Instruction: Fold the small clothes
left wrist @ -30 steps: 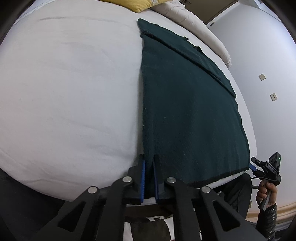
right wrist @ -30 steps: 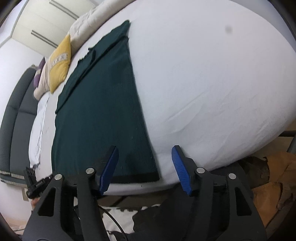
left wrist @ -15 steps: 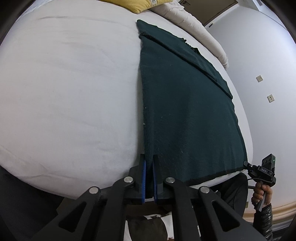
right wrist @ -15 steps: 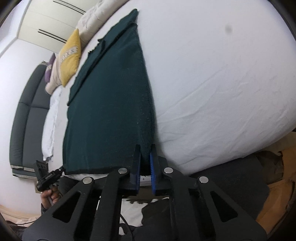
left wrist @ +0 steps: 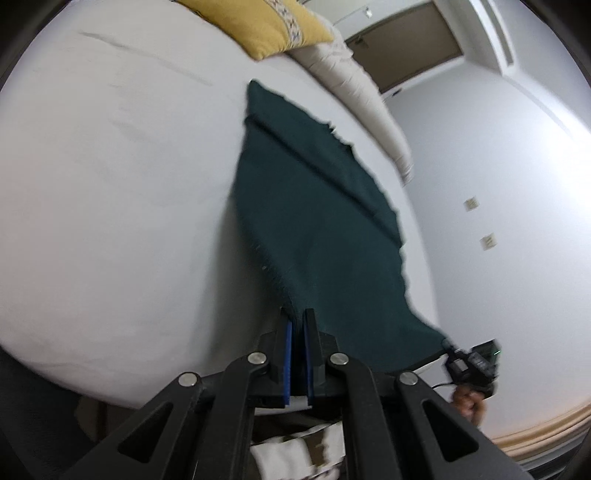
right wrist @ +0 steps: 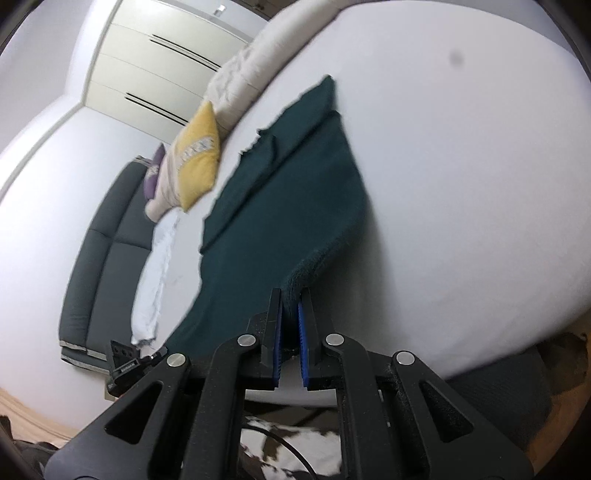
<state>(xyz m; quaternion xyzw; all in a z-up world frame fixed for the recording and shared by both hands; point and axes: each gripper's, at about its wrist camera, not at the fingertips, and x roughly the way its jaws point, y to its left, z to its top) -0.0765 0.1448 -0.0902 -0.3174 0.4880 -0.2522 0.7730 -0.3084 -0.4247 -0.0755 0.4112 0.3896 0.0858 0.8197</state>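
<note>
A dark green cloth (left wrist: 317, 221) lies lengthwise on a white bed (left wrist: 110, 184), its far end reaching toward the head of the bed, where a narrower strip of the same fabric is folded across it. The near end is lifted off the mattress at the foot edge of the bed. The left gripper (left wrist: 298, 325), black with blue pads, is clenched on the cloth's near left corner, the fabric pinched between its two fingers. The right gripper (right wrist: 290, 306), also black with blue pads, is clamped on the near right corner, where the edge of the cloth bunches up and rises into its fingers. Between the two corners the near hem hangs in a shallow sag. From the left view, the right gripper appears small at the far corner of the hem, held by a hand (left wrist: 467, 400). At the head of the bed sit a yellow cushion (left wrist: 273, 26), a rolled cream duvet (left wrist: 362, 92) and, seen from the right view, a purple pillow (right wrist: 153, 177). A dark grey headboard (right wrist: 107, 236) runs behind them. The picture is slightly blurred.
</note>
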